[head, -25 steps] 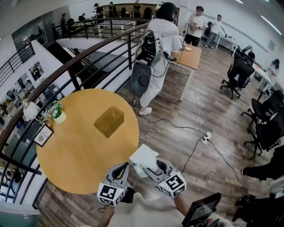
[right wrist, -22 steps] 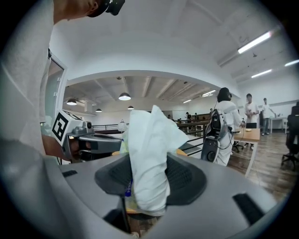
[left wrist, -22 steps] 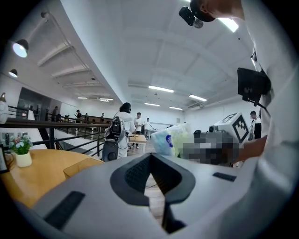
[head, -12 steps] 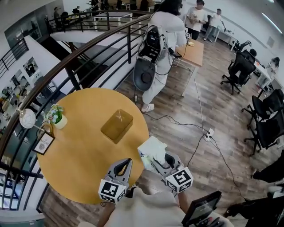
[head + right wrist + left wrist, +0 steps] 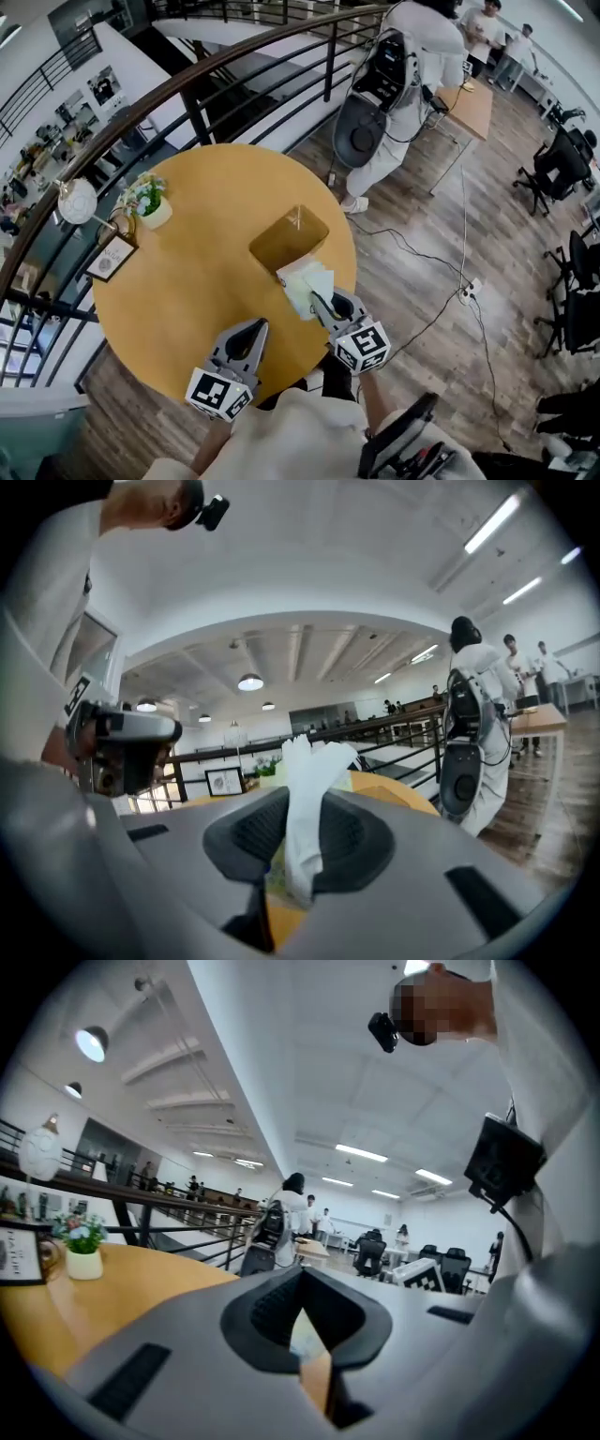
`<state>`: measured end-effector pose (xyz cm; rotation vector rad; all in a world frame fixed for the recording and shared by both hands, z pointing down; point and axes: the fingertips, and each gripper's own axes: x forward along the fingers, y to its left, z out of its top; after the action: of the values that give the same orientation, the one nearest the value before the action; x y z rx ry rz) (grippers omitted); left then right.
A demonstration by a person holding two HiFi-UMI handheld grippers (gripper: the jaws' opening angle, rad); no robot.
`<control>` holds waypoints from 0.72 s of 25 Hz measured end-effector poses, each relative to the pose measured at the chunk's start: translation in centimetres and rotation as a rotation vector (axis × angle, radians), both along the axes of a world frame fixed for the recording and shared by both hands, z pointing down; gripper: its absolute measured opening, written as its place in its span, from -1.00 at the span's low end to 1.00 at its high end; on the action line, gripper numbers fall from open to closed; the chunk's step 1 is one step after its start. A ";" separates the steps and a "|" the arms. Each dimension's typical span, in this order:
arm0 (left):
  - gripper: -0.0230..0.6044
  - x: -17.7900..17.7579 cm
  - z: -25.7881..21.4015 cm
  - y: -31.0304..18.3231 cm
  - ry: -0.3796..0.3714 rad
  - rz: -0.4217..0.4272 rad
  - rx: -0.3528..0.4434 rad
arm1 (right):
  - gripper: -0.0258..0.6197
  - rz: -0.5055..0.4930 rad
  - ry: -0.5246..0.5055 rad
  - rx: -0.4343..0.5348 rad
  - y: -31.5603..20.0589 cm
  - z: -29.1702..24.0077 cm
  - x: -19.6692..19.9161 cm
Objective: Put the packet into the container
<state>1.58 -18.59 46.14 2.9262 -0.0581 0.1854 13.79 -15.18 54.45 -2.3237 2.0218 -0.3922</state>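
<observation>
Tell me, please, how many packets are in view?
1. The white packet is between the right gripper's closing jaws, next to the brown container on the table; others could be hidden inside it.

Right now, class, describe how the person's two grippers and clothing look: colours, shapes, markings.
Both the left gripper and right gripper are grey, with dark textured pads and a white cube of black square markers. The person's top is pale cream. The right gripper's jaws are closing on a white packet.

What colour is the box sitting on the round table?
The translucent rectangular box is amber-brown; the head view shows it best.
</observation>
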 end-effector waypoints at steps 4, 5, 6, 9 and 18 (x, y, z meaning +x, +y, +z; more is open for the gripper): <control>-0.91 -3.2 0.6 -3.6 -0.061 -0.120 0.017 | -0.75 -0.028 -0.018 -0.075 -1.9 2.6 -0.6; -0.91 -3.3 0.6 -4.0 -0.067 -0.139 0.025 | -0.75 -0.025 -0.020 -0.070 -2.3 2.5 0.0; -0.91 -3.1 0.3 -4.3 -0.065 -0.157 0.030 | -0.75 -0.022 -0.008 -0.065 -2.8 2.0 0.8; -0.91 -2.5 -0.2 -4.4 -0.052 -0.205 0.021 | -0.75 -0.052 0.032 -0.065 -4.6 0.5 3.4; -0.91 0.2 -0.8 -6.2 -0.031 -0.389 -0.002 | -0.75 -0.341 0.363 -0.197 -10.7 -0.8 7.3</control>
<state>1.77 -24.82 45.36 2.8382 -0.6234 0.1662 21.06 -25.86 53.67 -2.2895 2.6806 -0.1949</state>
